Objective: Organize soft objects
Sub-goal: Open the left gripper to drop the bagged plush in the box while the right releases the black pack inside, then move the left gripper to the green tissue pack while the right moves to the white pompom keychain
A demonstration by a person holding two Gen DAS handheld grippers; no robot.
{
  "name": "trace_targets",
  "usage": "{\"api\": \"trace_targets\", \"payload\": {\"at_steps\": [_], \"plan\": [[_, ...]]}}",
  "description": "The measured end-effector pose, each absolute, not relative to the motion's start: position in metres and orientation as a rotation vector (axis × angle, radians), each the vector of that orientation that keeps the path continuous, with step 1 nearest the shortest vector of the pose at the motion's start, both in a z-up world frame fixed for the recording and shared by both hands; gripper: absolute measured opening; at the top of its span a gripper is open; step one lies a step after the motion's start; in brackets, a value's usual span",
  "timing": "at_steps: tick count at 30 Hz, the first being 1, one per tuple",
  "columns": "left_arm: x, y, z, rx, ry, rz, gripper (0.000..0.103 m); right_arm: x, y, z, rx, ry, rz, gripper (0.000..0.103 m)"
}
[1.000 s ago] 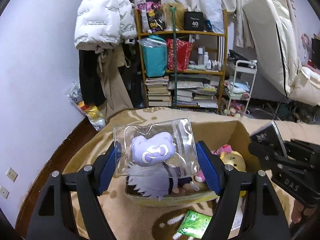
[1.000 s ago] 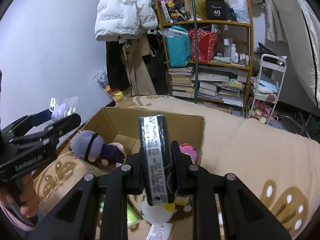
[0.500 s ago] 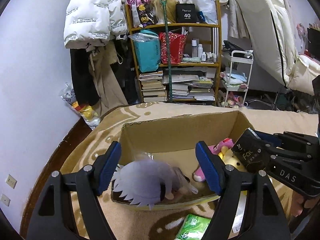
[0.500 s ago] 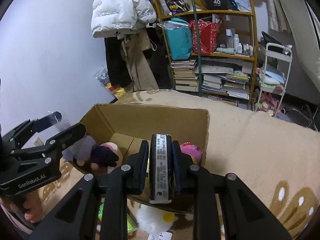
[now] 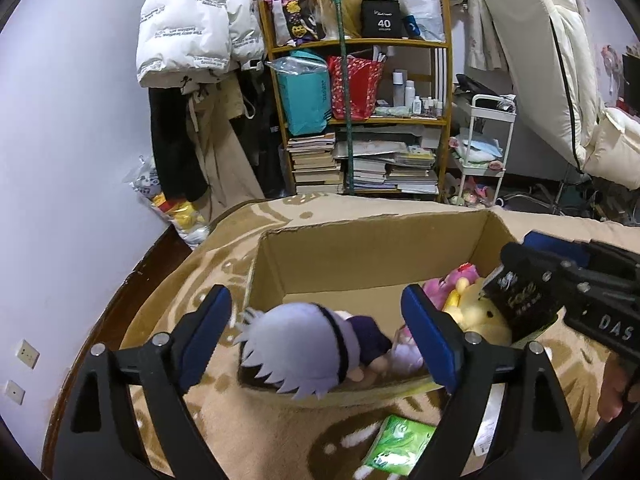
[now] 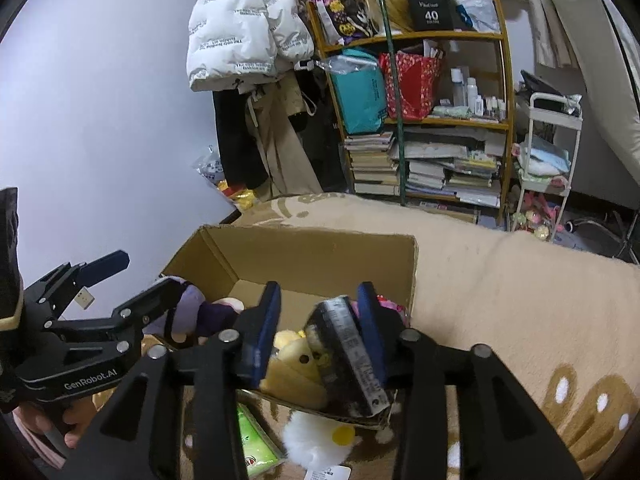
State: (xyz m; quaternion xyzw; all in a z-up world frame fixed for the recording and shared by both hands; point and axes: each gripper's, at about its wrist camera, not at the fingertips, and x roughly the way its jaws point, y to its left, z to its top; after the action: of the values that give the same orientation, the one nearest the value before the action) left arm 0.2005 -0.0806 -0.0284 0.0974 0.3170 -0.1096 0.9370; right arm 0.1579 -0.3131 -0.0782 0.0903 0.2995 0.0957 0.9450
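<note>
**Task status.** The cardboard box (image 5: 360, 256) sits on the tan patterned blanket (image 6: 500, 280) and already holds several soft objects: a plush doll with spiky silver-lilac hair (image 5: 296, 352) against the near left wall, a yellow plush (image 5: 480, 316) near the right wall, and a pink plush (image 5: 452, 284) behind it. By this evidence the task is judged well advanced but not finished. Items outside the box, on the blanket just in front of its near wall: a green packet (image 5: 400, 440) and a white plush with a yellow spot (image 6: 316, 436). Whether other items remain out of frame cannot be determined.

**Left gripper** (image 5: 320, 340). Jaws spread wide, nothing between the blue pads. It is positioned over the near left part of the box, above the silver-haired doll.

**Right gripper** (image 6: 318, 332). Jaws parted wider than the black packaged item (image 6: 348, 356), which leans tilted against the right pad, its lower end over the box's near right corner beside the yellow plush. The left pad stands clear of it. This is judged a release into the box; whether any clamping force remains cannot be confirmed.

**Legible writing.**
- White puffer jacket (image 6: 248, 28): repeated printed text bands, partly readable as "The only leading fashion".
- Black box on the top shelf (image 5: 382, 20): "40".
- Left gripper body: "GenRobot.AI".
- Right gripper body: "DAS".
- Black packaged item: white barcode label strip; characters too small to read.
</note>
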Motion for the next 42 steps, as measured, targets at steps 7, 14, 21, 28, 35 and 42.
{"api": "trace_targets", "payload": {"at_steps": [7,14,21,28,35,42], "plan": [[0.192,-0.069,-0.023,0.179,0.644,-0.204,0.091,0.148,-0.314,-0.066,0.180,0.567,0.193,0.059],[0.178,-0.061,-0.019,0.171,0.649,-0.195,0.100,0.138,-0.322,-0.054,0.212,0.533,0.166,0.078],[0.164,-0.057,-0.023,0.172,0.691,-0.207,0.100,0.119,-0.317,-0.055,0.169,0.552,0.121,0.101],[0.146,-0.054,-0.030,0.175,0.728,-0.204,0.100,0.098,-0.310,-0.065,0.146,0.610,0.127,0.102],[0.135,-0.061,-0.048,0.211,0.788,-0.213,0.100,0.091,-0.304,-0.091,0.124,0.705,0.121,0.102],[0.140,-0.071,-0.068,0.241,0.829,-0.228,0.100,0.102,-0.302,-0.114,0.151,0.774,0.120,0.102]]}}
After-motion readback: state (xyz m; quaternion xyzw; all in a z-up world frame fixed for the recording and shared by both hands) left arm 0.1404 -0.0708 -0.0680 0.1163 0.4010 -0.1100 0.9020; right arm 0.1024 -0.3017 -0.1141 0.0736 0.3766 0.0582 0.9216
